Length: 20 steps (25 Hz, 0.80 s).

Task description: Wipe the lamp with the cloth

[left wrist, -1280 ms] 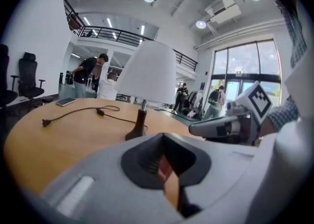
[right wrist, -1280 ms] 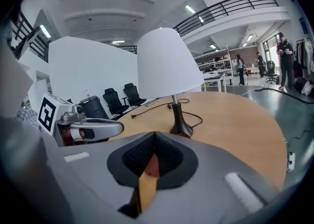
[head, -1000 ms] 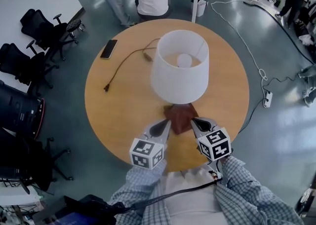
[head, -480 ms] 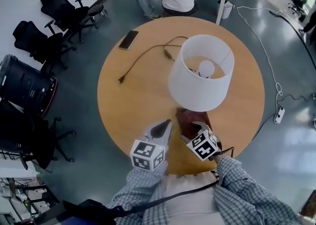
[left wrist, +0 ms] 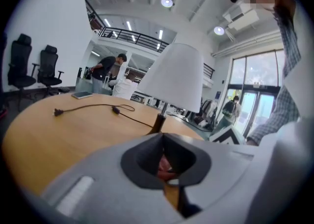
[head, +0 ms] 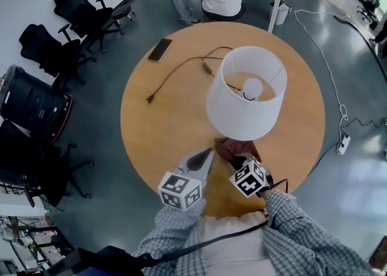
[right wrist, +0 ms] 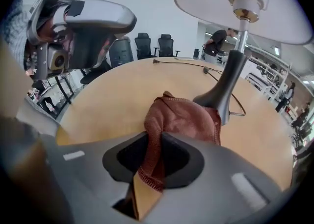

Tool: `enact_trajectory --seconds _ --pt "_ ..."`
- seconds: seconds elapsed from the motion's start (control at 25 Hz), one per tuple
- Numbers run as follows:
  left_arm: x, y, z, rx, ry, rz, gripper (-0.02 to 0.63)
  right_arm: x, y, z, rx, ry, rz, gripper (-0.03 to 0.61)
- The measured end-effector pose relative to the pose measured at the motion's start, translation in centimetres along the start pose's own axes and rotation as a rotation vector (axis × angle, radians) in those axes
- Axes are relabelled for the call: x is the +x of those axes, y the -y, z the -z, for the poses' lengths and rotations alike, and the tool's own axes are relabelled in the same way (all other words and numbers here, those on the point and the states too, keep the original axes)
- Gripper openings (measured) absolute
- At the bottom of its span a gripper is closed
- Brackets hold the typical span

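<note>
While the cloth is being pinched, nothing is being wiped yet. At far left of the head view, office chairs (head: 87, 8) are seen off the table. On the round table (head: 163, 129) a phone (head: 159, 49) & a power cord (head: 181, 70) are laid, plug end loose, well apart from the work.

Next, the left gripper (head: 204, 157) is held low near the table's front edge, jaws shut together w/ nothing btwn them. In its own view only a bit of red cloth is glimpsed beyond the tips.

Just to its right, the cloth (right wrist: 182, 119) is bunched on the table, right against the foot of the lamp. It's taken by the right gripper (right wrist: 153, 155), whose jaws have just been closing. A folded edge of cloth is seen btwn the pads & looks pressed.

The lamp (head: 245, 99) is stood right of centre, shade upright, bulb visible inside. Its dark stem (right wrist: 226, 88) is flared out to a base.

Handling, as judged:
- **Cloth:** soft, light, limp. Draping is to be expected, & a thin hem could be lost, so a thicker fold should be grabbed.
- **Lamp:** prob. light & top-heavy, w/ a thin shade that is easily dented or tilted. It's best steadied at the stem or base by the left gripper, not at the shade, while light strokes are made.
- **Cord:** may be dragged if the lamp is shifted.
</note>
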<state>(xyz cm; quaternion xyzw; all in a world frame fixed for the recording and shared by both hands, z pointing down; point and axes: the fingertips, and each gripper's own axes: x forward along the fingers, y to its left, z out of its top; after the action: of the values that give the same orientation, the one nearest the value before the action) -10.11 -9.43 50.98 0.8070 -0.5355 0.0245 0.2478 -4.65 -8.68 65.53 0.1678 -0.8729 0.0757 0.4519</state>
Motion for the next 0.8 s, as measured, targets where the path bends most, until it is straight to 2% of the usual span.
enact_trajectory --seconds 0.08,0.24,0.28,0.32,0.48,0.56,0.64,0.8 --pt "0.8 0.3 -0.1 -0.082 0.026 0.051 0.0 -0.5 0.2 0.7 0.017 -0.021 -0.003 0.078" --pt "2.1 1.0 -1.6 -0.288 0.154 0.19 -0.002 -1.8 0.8 2.8 0.072 -0.045 -0.003 0.074" --pt "2.3 1.2 -1.9 -0.333 0.178 0.223 0.035 -2.2 0.8 3.4 0.088 -0.05 -0.004 0.072" --pt "2.4 1.4 -2.1 -0.372 0.194 0.256 0.14 -2.6 1.0 4.0 0.105 -0.053 -0.002 0.071" --pt "3.1 2.2 -3.2 -0.512 0.241 0.388 0.205 -3.8 1.5 5.8 0.166 -0.054 0.021 0.071" --pt "3.4 2.7 -4.6 -0.612 0.279 0.451 0.232 -4.2 1.7 6.6 0.177 -0.055 0.03 0.071" --pt "3.7 3.0 -5.4 -0.715 0.328 0.513 0.297 -4.4 1.8 7.3 0.196 -0.053 0.034 0.071" --pt "4.3 3.1 -5.9 -0.817 0.38 0.582 0.324 -4.7 1.6 7.8 0.221 -0.064 0.038 0.071"
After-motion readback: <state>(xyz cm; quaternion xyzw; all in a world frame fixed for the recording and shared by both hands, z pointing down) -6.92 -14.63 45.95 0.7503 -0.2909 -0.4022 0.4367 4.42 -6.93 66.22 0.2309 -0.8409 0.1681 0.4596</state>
